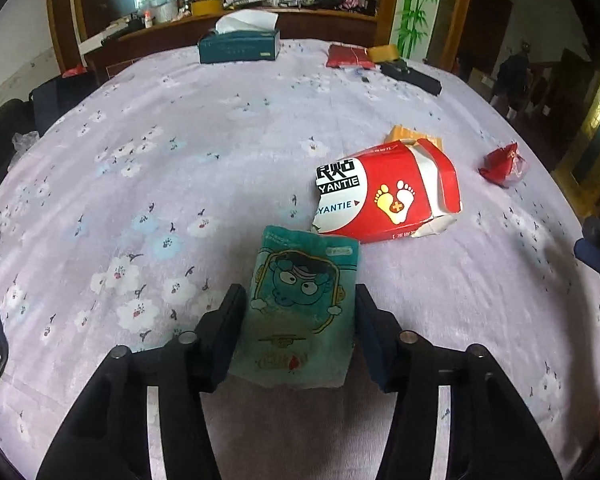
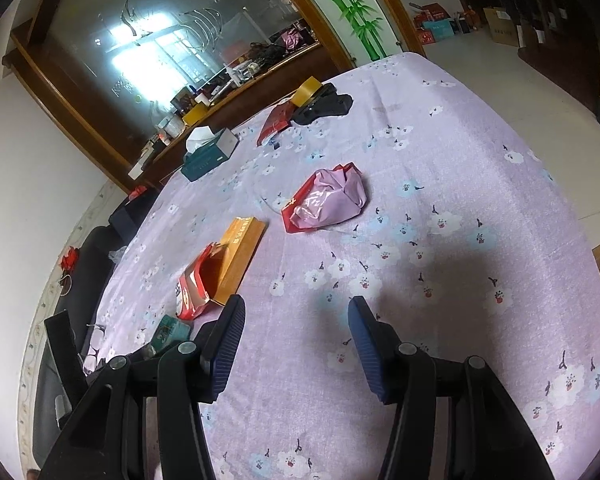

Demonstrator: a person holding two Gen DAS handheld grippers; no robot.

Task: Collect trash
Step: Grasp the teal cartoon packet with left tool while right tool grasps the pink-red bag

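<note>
1. My left gripper [image 1: 300,320] straddles a teal cartoon-printed packet [image 1: 300,308] lying on the near part of the counter [image 1: 180,140], which is covered in a lilac flowered cloth. The packet sits between the two fingers; the left finger looks to be at its edge, the right finger just beside it, so I would not call it pinched yet.
2. I judge the packet to be light, thin and floppy: it should crumple instead of resisting, and the glossy film may slide. I would take it across its width near the middle, where the fingers already frame it.
3. Just beyond it to the right lies a torn red carton [image 1: 392,196], crushed open, resting against an orange box [image 1: 404,136]. It looks like light, stiff card; a torn flap or the flattened edge is the place to hold it.
4. Further right sits a small red wrapper [image 1: 504,164], crinkly and probably weightless.
5. My right gripper [image 2: 296,340] hovers over bare cloth, fingers spread, holding nothing.
6. At the far edge a tissue box [image 1: 240,46] stands; I judge that it is not trash.
</note>
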